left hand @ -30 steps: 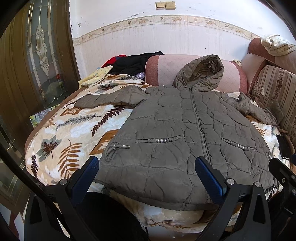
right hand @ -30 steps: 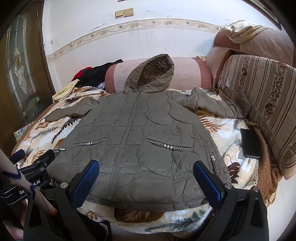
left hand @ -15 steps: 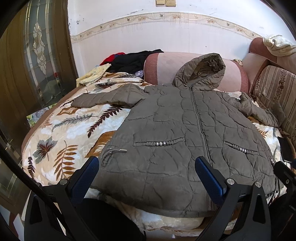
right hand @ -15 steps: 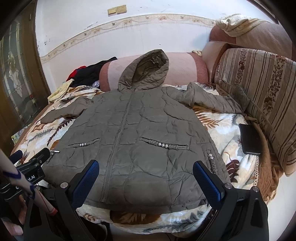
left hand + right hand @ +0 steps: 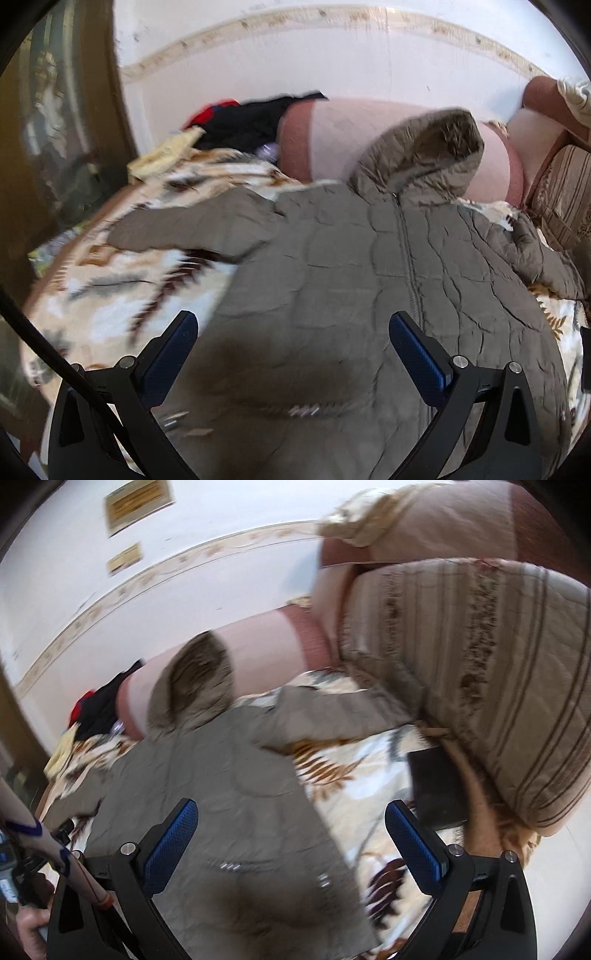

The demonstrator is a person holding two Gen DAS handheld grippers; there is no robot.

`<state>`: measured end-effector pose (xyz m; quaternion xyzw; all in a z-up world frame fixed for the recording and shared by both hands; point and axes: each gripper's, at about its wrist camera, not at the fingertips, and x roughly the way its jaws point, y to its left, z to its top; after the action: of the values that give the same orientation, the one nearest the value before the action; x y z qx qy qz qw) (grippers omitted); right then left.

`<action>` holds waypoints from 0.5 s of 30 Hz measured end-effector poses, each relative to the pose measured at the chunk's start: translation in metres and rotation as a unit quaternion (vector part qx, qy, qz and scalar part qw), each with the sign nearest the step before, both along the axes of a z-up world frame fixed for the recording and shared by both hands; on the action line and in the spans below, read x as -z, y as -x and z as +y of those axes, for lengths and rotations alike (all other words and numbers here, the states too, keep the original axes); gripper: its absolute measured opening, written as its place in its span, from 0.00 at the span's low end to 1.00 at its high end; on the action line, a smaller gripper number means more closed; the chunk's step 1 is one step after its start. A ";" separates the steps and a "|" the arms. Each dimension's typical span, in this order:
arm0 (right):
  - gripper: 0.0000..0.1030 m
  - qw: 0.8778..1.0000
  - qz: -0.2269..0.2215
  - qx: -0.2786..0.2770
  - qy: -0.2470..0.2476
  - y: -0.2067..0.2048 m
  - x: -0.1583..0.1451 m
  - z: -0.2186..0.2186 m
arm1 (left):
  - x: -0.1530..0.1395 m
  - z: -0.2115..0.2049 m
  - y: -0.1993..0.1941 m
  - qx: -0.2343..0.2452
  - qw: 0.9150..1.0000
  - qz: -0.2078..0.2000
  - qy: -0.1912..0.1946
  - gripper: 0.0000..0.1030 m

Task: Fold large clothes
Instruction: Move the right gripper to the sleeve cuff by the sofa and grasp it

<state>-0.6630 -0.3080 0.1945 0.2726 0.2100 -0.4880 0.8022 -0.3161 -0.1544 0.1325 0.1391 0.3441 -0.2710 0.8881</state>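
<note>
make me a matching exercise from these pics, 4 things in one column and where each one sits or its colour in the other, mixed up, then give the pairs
Things:
1. hooded jacket
2. phone
3. black and red clothes
4. bolster cushion

Descriptions:
A. piled in the far left corner by the wall
B. pink, lying along the wall with the hood propped on it
C. grey-brown, spread front-up on the leaf-print blanket
D. dark and flat, on the blanket beside the striped sofa cushion

Pairs: 1-C, 2-D, 3-A, 4-B
</note>
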 end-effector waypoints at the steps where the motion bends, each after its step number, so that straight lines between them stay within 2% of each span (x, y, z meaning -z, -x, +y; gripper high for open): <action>1: 1.00 1.000 -0.003 0.008 -0.006 0.005 0.001 -0.007 | 0.014 -0.009 -0.006 -0.001 1.000 0.005 -0.005 1.00; 5: 1.00 0.998 0.001 0.049 -0.034 0.029 0.012 -0.040 | 0.050 -0.026 -0.015 0.014 0.999 0.030 -0.033 1.00; 7: 1.00 0.996 -0.001 0.072 -0.045 0.041 0.017 -0.059 | 0.050 -0.033 -0.020 0.028 0.999 0.032 -0.027 1.00; 11: 1.00 0.992 -0.018 0.114 -0.059 0.060 0.021 -0.093 | 0.048 -0.039 -0.024 0.025 0.999 0.001 -0.031 1.00; 13: 1.00 0.989 -0.031 0.130 -0.069 0.065 0.023 -0.115 | 0.050 -0.041 -0.028 0.027 0.999 0.013 -0.028 1.00; 15: 0.99 0.988 -0.018 0.136 -0.068 0.062 0.024 -0.133 | 0.052 -0.041 -0.030 0.026 0.999 0.022 -0.029 1.00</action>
<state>-0.7253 -0.4413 0.1704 0.3611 0.1894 -0.5722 0.7116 -0.2865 -0.1957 0.0801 0.1679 0.3674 -0.2870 0.8686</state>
